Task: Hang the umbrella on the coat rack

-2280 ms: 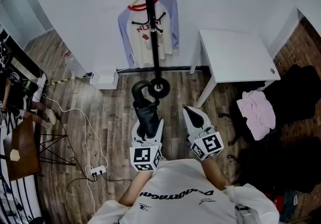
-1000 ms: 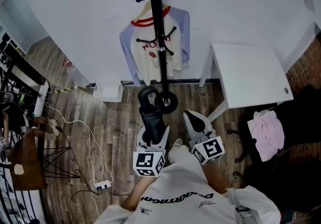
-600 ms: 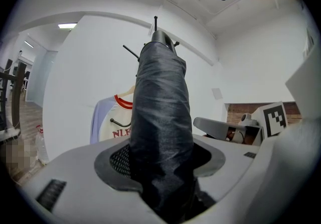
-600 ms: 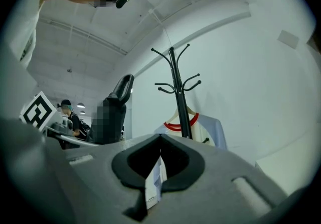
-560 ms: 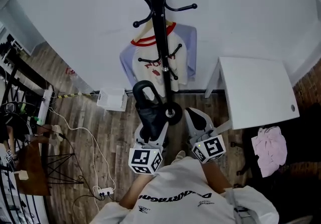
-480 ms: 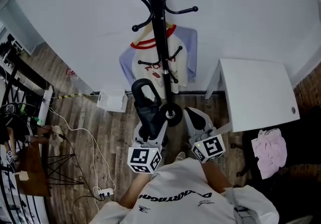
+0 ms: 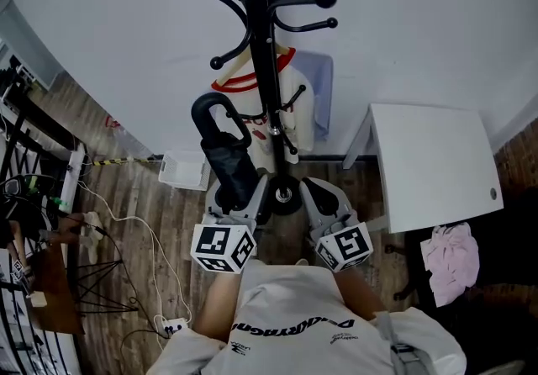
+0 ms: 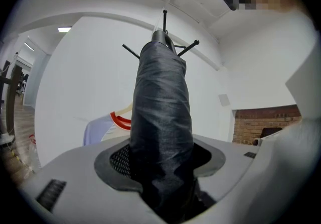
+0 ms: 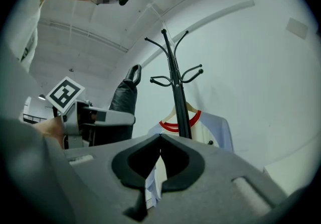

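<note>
The black folded umbrella [image 7: 229, 159] stands upright with its curved handle [image 7: 208, 108] on top, just left of the black coat rack [image 7: 256, 45] pole. My left gripper [image 7: 239, 190] is shut on the umbrella's body [image 8: 161, 117], which fills the left gripper view; the rack's hooks [image 8: 131, 51] peek out behind it. My right gripper [image 7: 316, 190] is beside the rack's base [image 7: 283, 194], shut and holding nothing. In the right gripper view its jaw tips meet [image 9: 160, 140], with the rack [image 9: 175, 82] straight ahead. A white and lavender shirt [image 7: 290, 100] with a red collar hangs on the rack.
A white table [image 7: 429, 163] stands right of the rack against the wall. A white box [image 7: 181, 170] lies on the floor to the left, with cables and a power strip [image 7: 172, 327] nearer. A pink cloth [image 7: 445, 251] lies on dark furniture at right.
The view has come closer to the rack. My left gripper has lifted the umbrella up and to the left of the pole. The right gripper moved forward beside it, still shut.
</note>
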`<action>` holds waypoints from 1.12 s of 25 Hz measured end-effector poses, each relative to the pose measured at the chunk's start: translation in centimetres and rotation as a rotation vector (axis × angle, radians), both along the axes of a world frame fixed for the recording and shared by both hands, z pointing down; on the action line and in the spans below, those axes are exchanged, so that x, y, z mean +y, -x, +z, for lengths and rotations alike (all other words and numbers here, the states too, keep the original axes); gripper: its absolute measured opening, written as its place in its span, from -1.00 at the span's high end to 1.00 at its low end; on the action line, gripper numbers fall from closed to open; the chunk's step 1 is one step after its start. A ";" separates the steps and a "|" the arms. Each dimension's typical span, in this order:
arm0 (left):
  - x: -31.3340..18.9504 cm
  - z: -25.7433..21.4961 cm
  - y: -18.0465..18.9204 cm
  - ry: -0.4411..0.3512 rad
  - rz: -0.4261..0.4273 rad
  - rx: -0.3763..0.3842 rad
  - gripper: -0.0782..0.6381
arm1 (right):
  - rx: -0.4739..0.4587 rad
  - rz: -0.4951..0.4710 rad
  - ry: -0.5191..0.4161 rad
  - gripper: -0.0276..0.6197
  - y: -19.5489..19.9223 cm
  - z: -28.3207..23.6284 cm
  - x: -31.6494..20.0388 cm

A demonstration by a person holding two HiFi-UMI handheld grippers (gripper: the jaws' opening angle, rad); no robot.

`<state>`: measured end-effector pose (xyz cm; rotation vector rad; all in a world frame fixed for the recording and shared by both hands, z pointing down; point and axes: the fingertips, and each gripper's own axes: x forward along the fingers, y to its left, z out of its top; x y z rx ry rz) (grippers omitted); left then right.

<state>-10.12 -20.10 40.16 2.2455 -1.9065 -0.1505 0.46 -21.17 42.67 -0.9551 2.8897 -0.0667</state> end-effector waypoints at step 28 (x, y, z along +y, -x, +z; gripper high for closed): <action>-9.7 -3.2 5.2 0.068 0.314 0.038 0.07 | 0.020 0.212 -0.023 0.92 4.4 -0.9 -2.0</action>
